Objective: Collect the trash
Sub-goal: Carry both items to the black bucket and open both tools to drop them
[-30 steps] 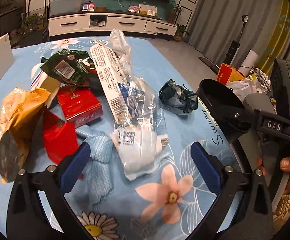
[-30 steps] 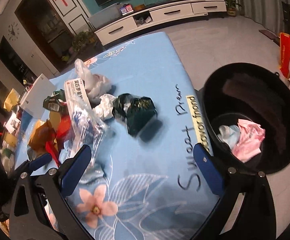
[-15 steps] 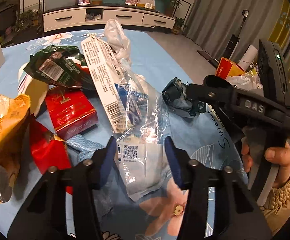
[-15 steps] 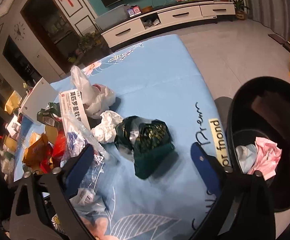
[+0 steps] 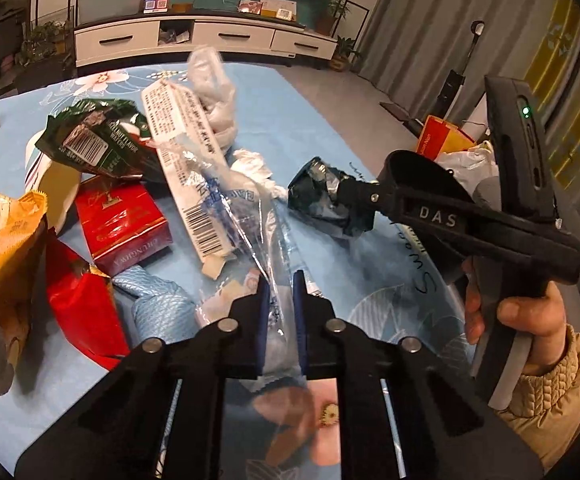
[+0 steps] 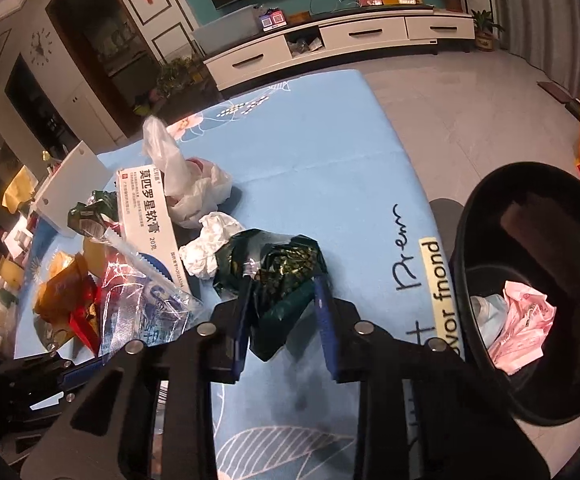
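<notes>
Both tongs have closed in: left tongs (image 5: 281,294) clamp the clear plastic wrapper (image 5: 266,216), right tongs (image 6: 280,296) closing around the dark green bag (image 6: 278,276).

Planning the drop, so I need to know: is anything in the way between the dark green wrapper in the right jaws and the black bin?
Nothing visible. The right gripper is closing on the dark green wrapper; only bare blue tablecloth lies between it and the open black bin.
</notes>
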`<state>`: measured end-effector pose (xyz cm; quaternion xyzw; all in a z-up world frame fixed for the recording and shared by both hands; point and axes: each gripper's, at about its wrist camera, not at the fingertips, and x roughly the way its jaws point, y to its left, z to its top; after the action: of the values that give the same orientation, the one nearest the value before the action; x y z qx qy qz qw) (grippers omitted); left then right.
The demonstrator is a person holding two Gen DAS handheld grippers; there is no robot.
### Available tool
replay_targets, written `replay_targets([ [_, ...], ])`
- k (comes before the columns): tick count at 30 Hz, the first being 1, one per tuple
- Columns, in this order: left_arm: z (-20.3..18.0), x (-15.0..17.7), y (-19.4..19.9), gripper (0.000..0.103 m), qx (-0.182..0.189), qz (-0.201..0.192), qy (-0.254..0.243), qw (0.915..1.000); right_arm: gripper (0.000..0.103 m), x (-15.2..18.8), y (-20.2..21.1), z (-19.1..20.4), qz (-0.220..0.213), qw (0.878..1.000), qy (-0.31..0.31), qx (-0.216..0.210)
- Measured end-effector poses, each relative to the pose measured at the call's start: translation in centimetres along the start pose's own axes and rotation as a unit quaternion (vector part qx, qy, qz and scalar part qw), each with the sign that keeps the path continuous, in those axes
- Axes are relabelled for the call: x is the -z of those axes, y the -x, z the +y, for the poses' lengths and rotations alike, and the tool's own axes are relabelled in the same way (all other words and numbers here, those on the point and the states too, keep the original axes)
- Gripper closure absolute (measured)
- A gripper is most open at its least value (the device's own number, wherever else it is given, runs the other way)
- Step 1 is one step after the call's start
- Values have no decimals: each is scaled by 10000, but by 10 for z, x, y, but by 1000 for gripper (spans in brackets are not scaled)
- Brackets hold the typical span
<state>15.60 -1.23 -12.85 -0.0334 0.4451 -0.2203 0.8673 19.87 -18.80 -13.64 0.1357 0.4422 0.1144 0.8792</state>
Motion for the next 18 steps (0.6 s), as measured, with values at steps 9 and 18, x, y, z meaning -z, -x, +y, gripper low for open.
replay_targets([
  [9, -20, -3, 25, 91, 176, -307, -151, 9993, 78, 15, 49, -18, -453, 9985, -274, -129],
  [18, -59, -25, 34, 91, 332, -553, -562, 9963, 78, 32, 116, -74, -1157, 9893, -883, 127],
])
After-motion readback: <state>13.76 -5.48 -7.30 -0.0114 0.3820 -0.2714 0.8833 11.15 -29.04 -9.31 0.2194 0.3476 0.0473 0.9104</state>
